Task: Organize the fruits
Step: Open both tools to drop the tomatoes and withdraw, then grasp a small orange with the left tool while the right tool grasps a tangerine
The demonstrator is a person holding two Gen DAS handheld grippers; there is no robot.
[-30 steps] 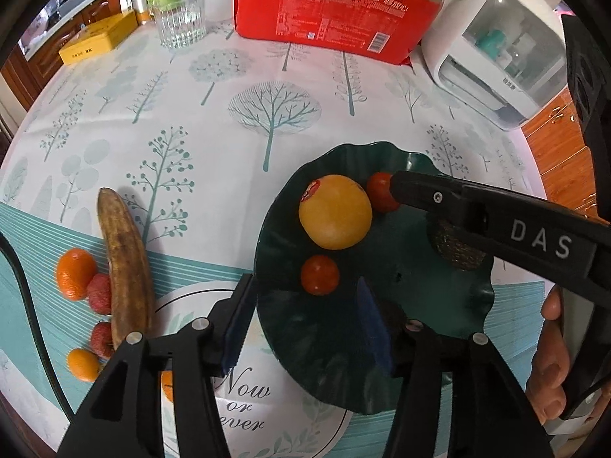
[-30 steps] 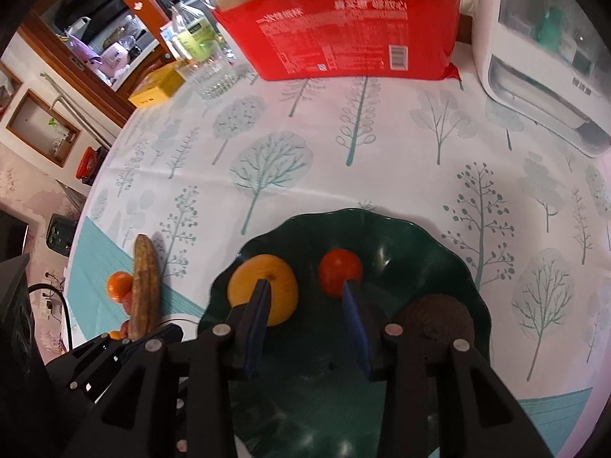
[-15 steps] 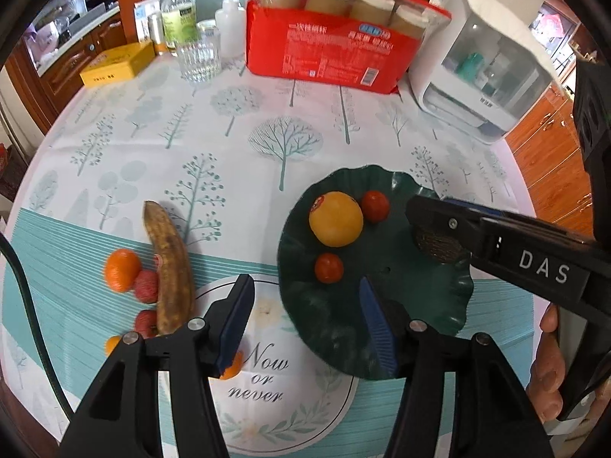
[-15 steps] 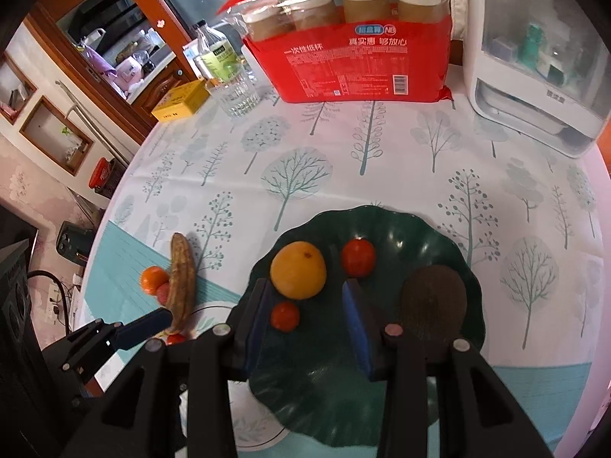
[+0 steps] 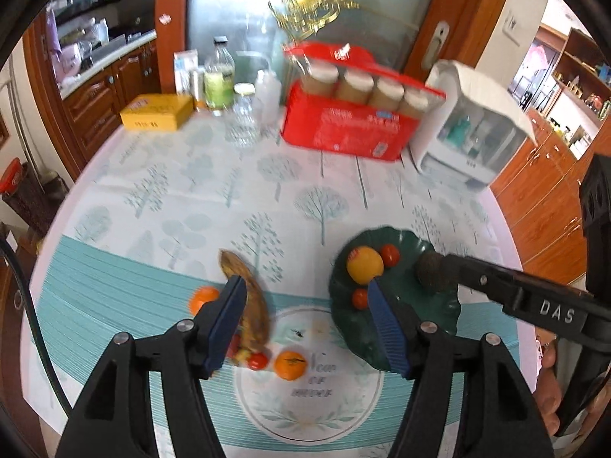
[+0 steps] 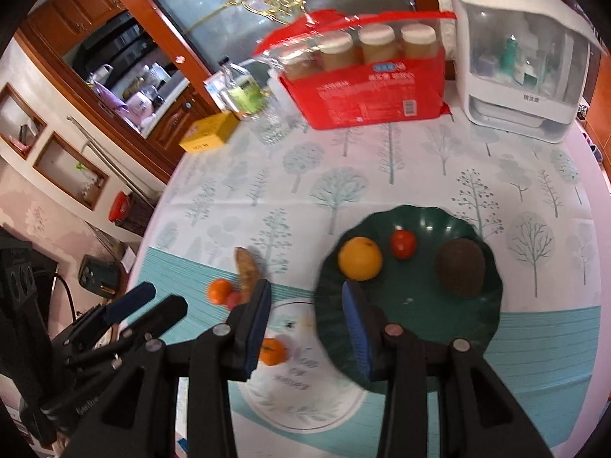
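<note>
Both the left hand-held gripper [image 5: 305, 305] and the right hand-held gripper [image 6: 305, 307] hang with jaws apart and empty above the desk's near edge, probably lining up on the browned, overripe banana [image 5: 246, 297], which lies left of the scalloped dark green plate [image 6: 492, 305], its long axis running near-to-far.

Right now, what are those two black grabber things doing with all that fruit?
A person holds both, sorting fruit onto the dark green wavy-edged plate. It holds a big orange, two small red tomatoes and a rough brown avocado. The left gripper and right gripper hover open and empty. A browned banana, small tangerines and red fruits wait on the tablecloth.
</note>
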